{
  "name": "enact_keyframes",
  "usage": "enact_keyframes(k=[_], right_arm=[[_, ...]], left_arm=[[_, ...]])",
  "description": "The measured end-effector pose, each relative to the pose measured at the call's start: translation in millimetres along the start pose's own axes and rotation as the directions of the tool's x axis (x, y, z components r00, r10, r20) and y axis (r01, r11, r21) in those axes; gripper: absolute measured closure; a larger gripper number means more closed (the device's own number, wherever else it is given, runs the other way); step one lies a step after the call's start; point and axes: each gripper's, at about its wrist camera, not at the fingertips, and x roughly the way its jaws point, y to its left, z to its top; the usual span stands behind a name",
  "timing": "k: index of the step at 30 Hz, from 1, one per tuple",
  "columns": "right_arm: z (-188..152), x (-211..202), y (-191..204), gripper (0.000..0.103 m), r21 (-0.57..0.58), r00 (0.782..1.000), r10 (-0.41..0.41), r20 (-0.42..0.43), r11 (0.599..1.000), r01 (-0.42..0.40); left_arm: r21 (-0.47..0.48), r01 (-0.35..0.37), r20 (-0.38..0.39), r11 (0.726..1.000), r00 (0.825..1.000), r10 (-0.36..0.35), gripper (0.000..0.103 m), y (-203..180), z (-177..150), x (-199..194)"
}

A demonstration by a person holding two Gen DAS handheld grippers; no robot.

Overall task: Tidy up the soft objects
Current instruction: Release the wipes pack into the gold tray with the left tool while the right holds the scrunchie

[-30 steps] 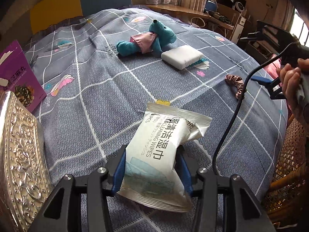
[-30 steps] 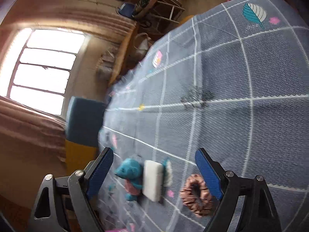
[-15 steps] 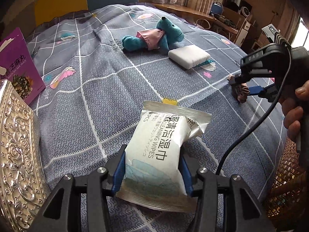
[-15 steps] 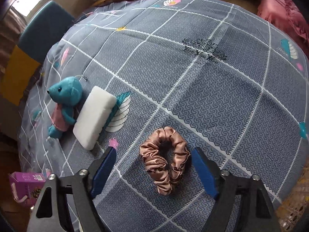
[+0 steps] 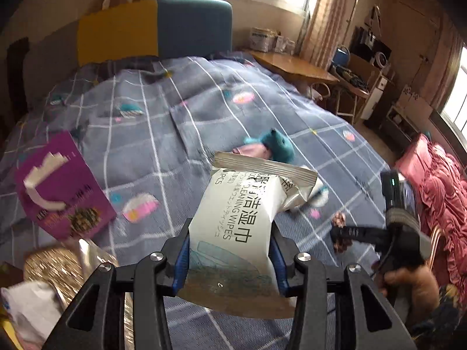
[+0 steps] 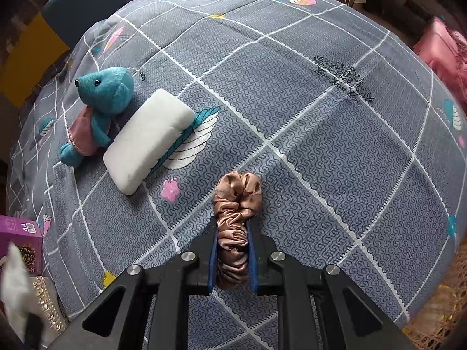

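Note:
My left gripper (image 5: 230, 250) is shut on a white pack of wet wipes (image 5: 242, 227) and holds it lifted above the grey checked bedspread (image 5: 163, 134). My right gripper (image 6: 232, 250) is shut on a pink-brown satin scrunchie (image 6: 238, 204) that still touches the bedspread (image 6: 321, 134). A teal plush bear (image 6: 99, 110) in a pink top lies at the left, with a white sponge pad (image 6: 149, 138) beside it. The bear (image 5: 274, 145) also shows behind the wipes in the left wrist view, and the right gripper (image 5: 344, 233) shows there at the right.
A purple box (image 5: 58, 186) lies on the bed at the left. A gold embossed tin (image 5: 58, 265) and a white bag (image 5: 26, 306) sit at the lower left. A blue and yellow headboard (image 5: 151, 29) stands behind; a desk (image 5: 292, 64) and pink bedding (image 5: 437, 180) lie to the right.
My left gripper lifted the wipes pack off the bed and tilted up. My right gripper came down over the scrunchie and closed on it.

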Motion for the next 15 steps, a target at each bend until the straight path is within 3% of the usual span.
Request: enact_keyframes(k=[4,7,11,15], right_arm=[[1.5,3.9,6.0,0.082,-0.01,1.0,-0.005,0.0,1.0,0.005],[0.5,5.3,9.8,0.082,-0.027,1.0,-0.015,0.005,1.0,0.015],[-6.3,8.3,22.2,0.081,-0.057,0.999,-0.028,0.017,0.998,0.029],[-9.7,7.7,30.9,0.081,-0.087,0.998,-0.049,0.024,0.995,0.051]], left_arm=[[-0.113,-0.079,0.088,0.99,0.992,0.089,0.056,61.5,44.1,-32.2],[-0.232,-0.171,0.129,0.958,0.97,0.204,0.056,128.1,53.5,-60.6],[-0.373,-0.258,0.112,0.891,0.941,0.319,0.056,207.3,18.4,-90.2],[-0.485,-0.312,0.067,0.817,0.918,0.39,0.056,269.1,-47.5,-119.3]])
